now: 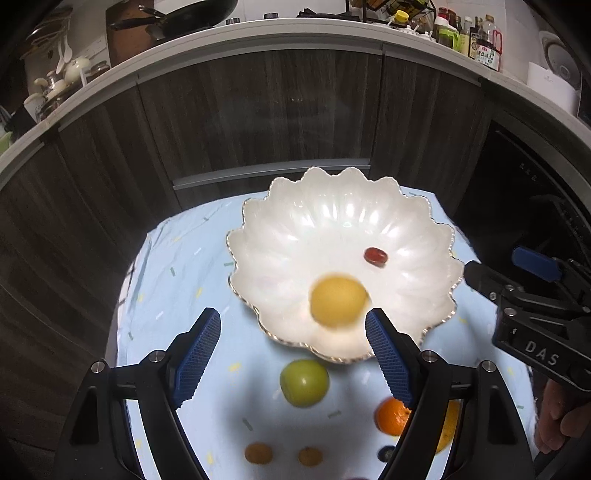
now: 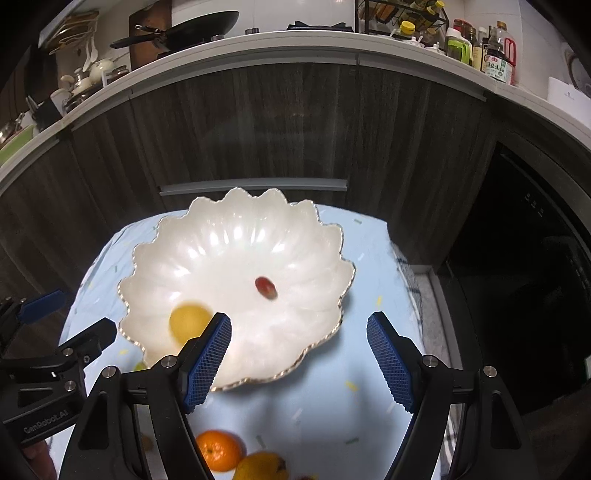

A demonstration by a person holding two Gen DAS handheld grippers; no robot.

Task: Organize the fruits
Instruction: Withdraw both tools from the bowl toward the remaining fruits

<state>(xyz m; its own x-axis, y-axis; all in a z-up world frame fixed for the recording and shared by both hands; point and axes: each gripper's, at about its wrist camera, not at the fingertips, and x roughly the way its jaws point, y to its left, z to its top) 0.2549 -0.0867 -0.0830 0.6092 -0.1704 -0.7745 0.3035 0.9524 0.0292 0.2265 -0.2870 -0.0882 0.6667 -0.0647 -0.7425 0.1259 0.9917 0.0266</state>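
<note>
A white scalloped bowl stands on the light-blue cloth. In it lie a blurred yellow fruit and a small red grape. My left gripper hangs open and holds nothing at the bowl's near-left rim. My right gripper is open and holds nothing at the near-right rim. In front of the bowl lie a green fruit, an orange, a larger yellow fruit, two small orange fruits and a dark berry.
The small table under the cloth ends just behind the bowl. Dark wood cabinets rise beyond it. Their counter carries a pan and bottles. A dark oven front stands at the right. A hand holds the right gripper.
</note>
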